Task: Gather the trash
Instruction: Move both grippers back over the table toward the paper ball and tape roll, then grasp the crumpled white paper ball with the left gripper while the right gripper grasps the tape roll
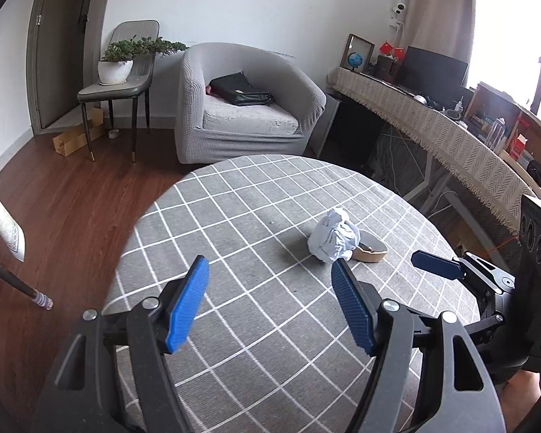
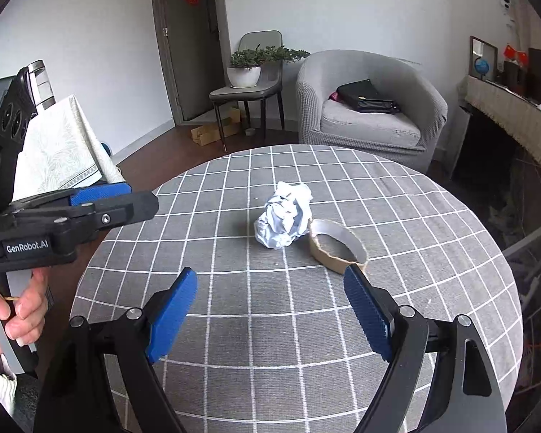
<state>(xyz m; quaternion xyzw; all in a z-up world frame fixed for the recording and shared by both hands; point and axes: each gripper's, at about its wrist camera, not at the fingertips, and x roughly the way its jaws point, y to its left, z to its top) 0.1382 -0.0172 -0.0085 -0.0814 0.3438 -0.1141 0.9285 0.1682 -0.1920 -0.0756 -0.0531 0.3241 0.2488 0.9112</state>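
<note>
The crumpled paper ball [image 2: 284, 216] lies just above the centre of the right wrist frame, on the round tabletop [image 2: 234, 324]. It is judged very light, soft and springy: the creased white-blue sheet will compress under pressure and partly rebound. Take hold across its widest part, with one pad on each side, and expect it to slide on the cloth if pushed from one side only.

Touching its right side is the cardboard tape core [image 2: 337, 243], a low brown ring with a pale inner face, lying flat. It is judged light but stiffer than the paper; grip it across the wall, one pad inside and one outside.

The tabletop is covered by a grey woven cloth with a white grid, matte and slightly wrinkled.

The right gripper [image 2: 270, 315] occupies the lower frame, its ribbed blue jaws spread wide and empty. The left gripper [image 1: 270, 310], lower centre of its own frame, likewise has its jaws wide apart with nothing between them.
</note>
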